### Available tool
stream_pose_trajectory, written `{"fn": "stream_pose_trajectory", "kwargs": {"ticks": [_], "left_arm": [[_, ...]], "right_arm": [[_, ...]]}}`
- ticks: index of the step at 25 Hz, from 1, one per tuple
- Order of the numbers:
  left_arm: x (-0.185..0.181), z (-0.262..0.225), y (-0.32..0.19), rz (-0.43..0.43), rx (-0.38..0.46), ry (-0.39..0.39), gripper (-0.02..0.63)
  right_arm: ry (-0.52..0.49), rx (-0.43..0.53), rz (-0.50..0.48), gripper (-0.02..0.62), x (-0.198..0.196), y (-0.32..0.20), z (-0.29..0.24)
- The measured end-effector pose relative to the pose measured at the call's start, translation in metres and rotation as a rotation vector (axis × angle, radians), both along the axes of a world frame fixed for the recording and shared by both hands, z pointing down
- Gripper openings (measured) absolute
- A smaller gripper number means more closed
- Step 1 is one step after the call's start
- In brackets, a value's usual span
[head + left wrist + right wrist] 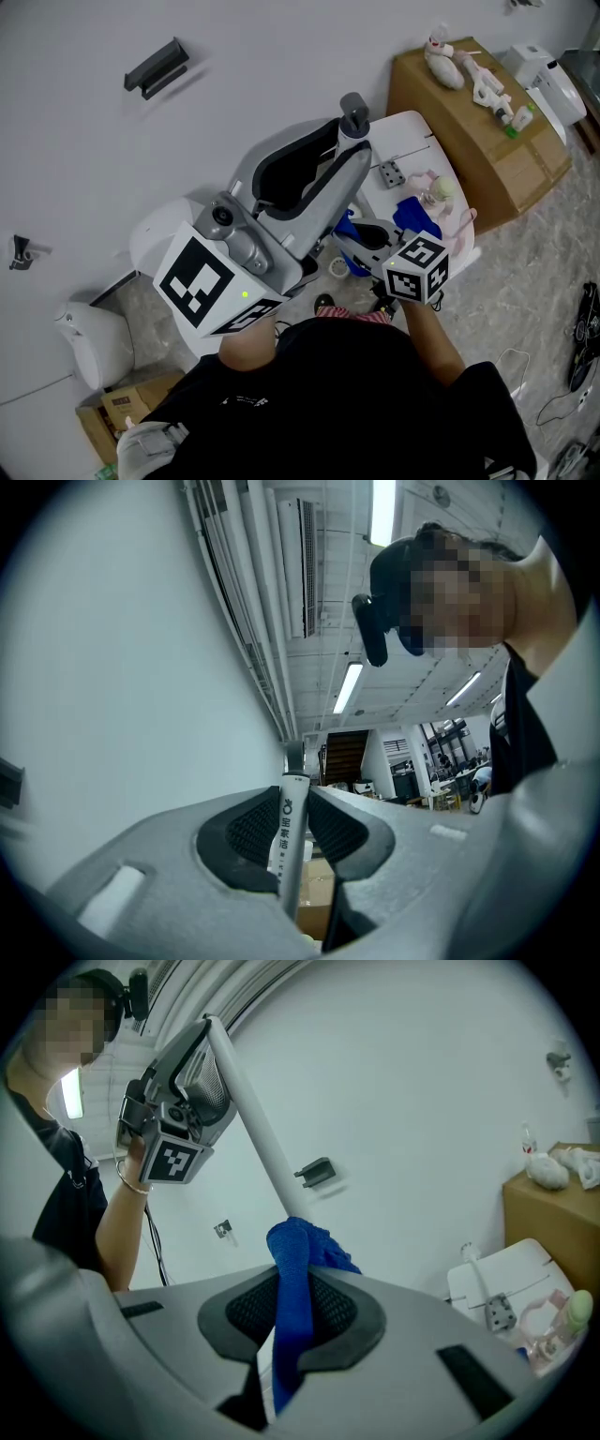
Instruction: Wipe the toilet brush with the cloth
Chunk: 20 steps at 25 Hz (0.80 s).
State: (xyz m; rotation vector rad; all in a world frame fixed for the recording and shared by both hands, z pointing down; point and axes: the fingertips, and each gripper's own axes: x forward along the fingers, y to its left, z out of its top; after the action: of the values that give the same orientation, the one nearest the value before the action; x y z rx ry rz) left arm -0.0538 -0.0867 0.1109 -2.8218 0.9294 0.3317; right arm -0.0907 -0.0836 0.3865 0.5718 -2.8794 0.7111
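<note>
The toilet brush's white handle [289, 829], with print on it and a grey end [354, 114], stands between the jaws of my left gripper [292, 822], which is shut on it. In the head view the left gripper [349, 131] fills the middle. In the right gripper view the handle [253, 1119] slants down from the left gripper [178, 1082] to a blue cloth [292, 1269]. My right gripper [291, 1307] is shut on the cloth, which is bunched against the handle. The cloth [412, 214] also shows beside the right gripper [375, 246]. The brush head is hidden.
A white toilet tank lid [412, 141] lies behind the grippers, with a small green-capped bottle [441, 190] on it. A cardboard box [487, 141] with toys stands at the right. A white bin [94, 342] sits at the left by the wall.
</note>
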Motion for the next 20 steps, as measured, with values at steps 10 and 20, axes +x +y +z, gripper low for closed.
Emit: {"fn": "stream_pose_trajectory", "kwargs": {"ticks": [10, 20], "left_arm": [[-0.003, -0.001, 0.002, 0.006, 0.004, 0.010, 0.089], [0.000, -0.004, 0.004, 0.018, 0.007, 0.018, 0.089]], "right_arm": [[0.042, -0.024, -0.024, 0.061, -0.008, 0.006, 0.015], [0.071, -0.056, -0.028, 0.061, -0.008, 0.008, 0.028]]}}
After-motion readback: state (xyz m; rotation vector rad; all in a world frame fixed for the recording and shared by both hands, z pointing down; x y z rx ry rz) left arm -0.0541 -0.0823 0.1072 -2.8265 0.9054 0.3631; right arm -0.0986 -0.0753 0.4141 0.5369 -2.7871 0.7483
